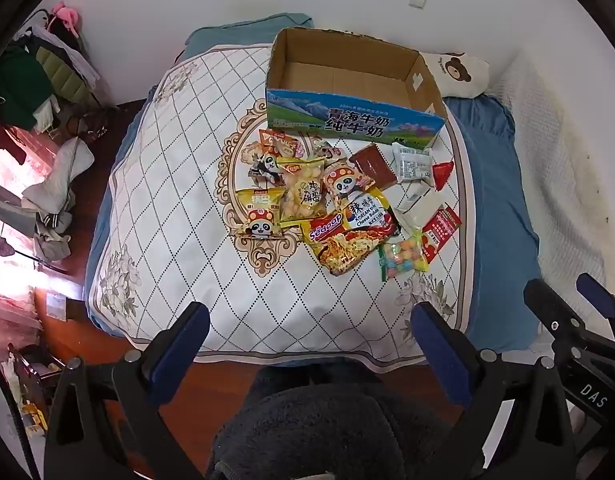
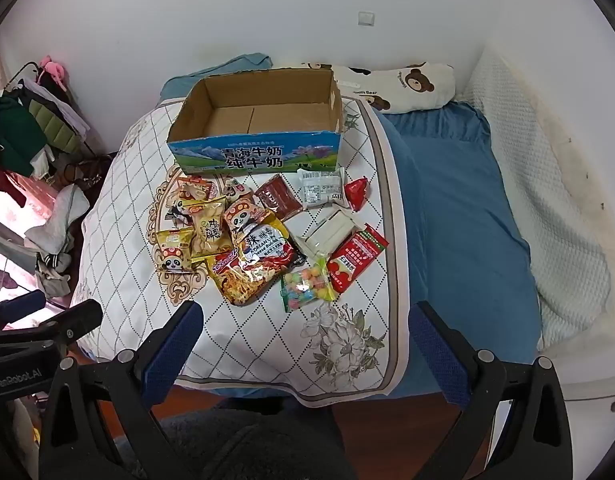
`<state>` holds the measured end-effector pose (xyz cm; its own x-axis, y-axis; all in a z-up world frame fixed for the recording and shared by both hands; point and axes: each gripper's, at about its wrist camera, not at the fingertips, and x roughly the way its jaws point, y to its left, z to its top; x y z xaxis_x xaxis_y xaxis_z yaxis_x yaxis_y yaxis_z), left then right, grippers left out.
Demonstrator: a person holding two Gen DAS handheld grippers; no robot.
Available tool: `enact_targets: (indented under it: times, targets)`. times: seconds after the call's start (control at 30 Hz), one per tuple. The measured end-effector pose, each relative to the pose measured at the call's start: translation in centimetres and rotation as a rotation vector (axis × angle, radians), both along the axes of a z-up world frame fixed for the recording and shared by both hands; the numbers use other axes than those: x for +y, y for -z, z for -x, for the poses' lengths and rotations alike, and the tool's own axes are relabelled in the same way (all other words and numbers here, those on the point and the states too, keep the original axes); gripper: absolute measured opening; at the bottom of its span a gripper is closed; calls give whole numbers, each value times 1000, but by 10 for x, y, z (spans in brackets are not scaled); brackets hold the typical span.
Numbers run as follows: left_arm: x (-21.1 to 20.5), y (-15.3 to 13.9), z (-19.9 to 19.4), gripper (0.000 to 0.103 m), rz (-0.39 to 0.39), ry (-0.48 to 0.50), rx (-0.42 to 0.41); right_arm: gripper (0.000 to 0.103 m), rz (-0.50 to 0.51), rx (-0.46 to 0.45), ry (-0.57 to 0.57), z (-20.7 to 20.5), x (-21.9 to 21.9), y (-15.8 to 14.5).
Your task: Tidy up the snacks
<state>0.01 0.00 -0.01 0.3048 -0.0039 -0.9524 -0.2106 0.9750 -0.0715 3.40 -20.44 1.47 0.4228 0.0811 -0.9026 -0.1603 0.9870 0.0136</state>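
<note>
- The left gripper [image 1: 309, 334] hangs over the near edge of the bed, jaws wide apart with nothing between them; the right gripper [image 2: 305, 330] hangs beside it, its jaws likewise spread and bare.
- Under both lies a white quilted cover [image 2: 243, 344] with a diamond pattern, spread over a blue sheet [image 2: 459, 216].
- Nearest in the heap of snacks on the cover are a bag of coloured candy balls [image 2: 307, 283] and a noodle packet [image 2: 247, 276], lying just beside each other.
- Right of the candy lies a red sachet [image 2: 355, 262]; a pale wrapped block [image 2: 331, 234] sits behind it, what it holds being hard to make out.
- To the left, a yellow panda bag [image 2: 173, 250] touches a clear bag of pale round biscuits [image 2: 209, 228].
- Farther back lie a dark red packet [image 2: 277, 196], a white labelled packet [image 2: 321, 188] and a small red triangular piece [image 2: 357, 192].
- Beyond the heap stands an open milk carton box [image 2: 259, 158], nothing in it.
- A bear-print pillow [image 2: 411, 84] lies against the wall.
</note>
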Motion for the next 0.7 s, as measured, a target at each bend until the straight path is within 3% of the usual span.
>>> enact_targets:
  times: [0.7]
  targets:
    - [7,0,6,103,-2,-4,6,103,-16,16,-4,-7,10,2]
